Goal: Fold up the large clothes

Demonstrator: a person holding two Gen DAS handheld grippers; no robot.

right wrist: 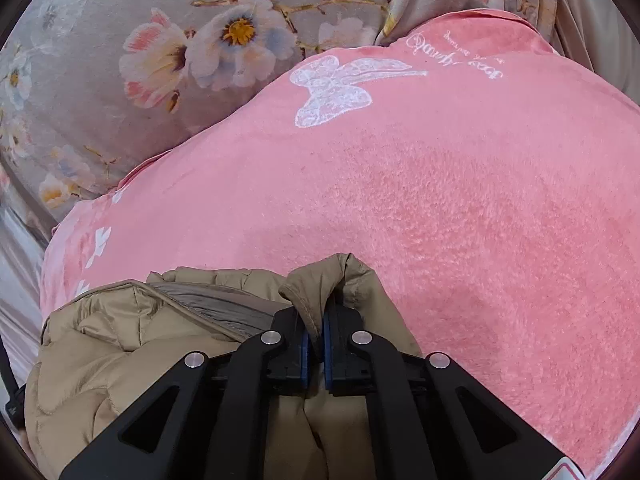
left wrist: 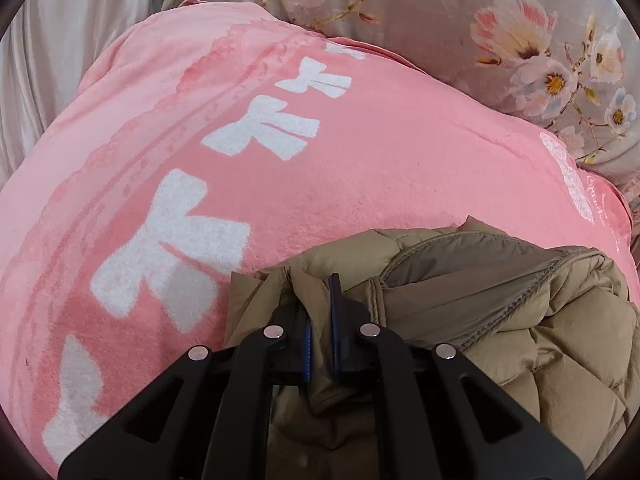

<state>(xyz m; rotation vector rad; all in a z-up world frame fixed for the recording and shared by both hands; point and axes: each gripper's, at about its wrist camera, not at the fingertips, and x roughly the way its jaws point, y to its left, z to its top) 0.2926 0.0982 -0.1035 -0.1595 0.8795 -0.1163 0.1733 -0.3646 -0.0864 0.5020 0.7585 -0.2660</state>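
Gripping pinched folds of the tan puffer jacket [left wrist: 500,320], both left tongs [left wrist: 320,312] and right tongs [right wrist: 316,320] hold it bunched at the pink blanket's [right wrist: 440,208] near edge; next, probably spreading it flat.

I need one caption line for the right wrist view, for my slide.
Right gripper shut on a fold of the tan puffer jacket over a pink blanket.

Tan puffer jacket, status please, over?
Left gripper and right gripper both shut on tan puffer jacket. Jacket bunched on pink fleece blanket. Nothing blocking.
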